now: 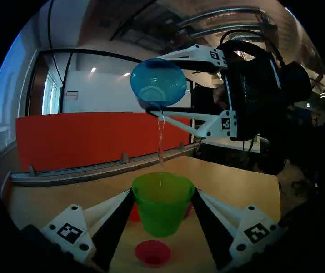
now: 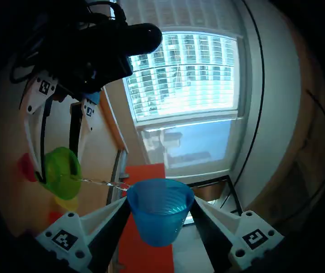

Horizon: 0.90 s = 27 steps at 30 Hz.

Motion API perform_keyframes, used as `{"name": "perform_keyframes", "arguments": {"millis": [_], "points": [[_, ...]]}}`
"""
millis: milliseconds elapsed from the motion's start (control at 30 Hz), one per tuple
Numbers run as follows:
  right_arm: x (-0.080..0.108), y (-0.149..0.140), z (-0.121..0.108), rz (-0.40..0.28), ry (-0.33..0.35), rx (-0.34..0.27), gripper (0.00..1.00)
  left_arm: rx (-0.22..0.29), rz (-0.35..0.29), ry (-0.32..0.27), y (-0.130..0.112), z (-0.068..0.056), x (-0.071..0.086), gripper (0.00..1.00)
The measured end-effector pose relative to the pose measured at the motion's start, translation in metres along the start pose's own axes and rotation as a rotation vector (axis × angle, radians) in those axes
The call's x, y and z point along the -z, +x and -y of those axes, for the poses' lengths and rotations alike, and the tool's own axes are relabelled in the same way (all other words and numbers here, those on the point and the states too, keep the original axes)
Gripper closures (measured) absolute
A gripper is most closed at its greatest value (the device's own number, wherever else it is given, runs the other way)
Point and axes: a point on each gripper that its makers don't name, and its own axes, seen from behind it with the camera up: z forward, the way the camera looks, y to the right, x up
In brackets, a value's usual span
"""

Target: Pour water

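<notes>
The left claw (image 1: 162,194) pinches the green cup (image 1: 163,211), held upright over the wooden table (image 1: 235,182). A thin stream of water (image 1: 161,139) falls into it from the tipped blue cup (image 1: 158,83) above. The right claw (image 2: 160,201) pinches that blue cup. A small red cup (image 1: 153,253) sits below.

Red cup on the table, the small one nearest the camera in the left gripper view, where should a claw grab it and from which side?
Take the red cup across its round wall just under the rim, coming down from above. It seems to stand mouth up and low on the table, so a level approach would likely scrape the tabletop.
</notes>
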Motion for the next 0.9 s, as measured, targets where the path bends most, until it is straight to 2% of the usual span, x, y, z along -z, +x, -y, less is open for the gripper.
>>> {"name": "perform_keyframes", "arguments": {"millis": [900], "points": [[0.0018,0.0017,-0.0041,0.002,-0.014,0.079,0.1,0.002,-0.003,0.001,0.001,0.0005,0.0003,0.13]]}}
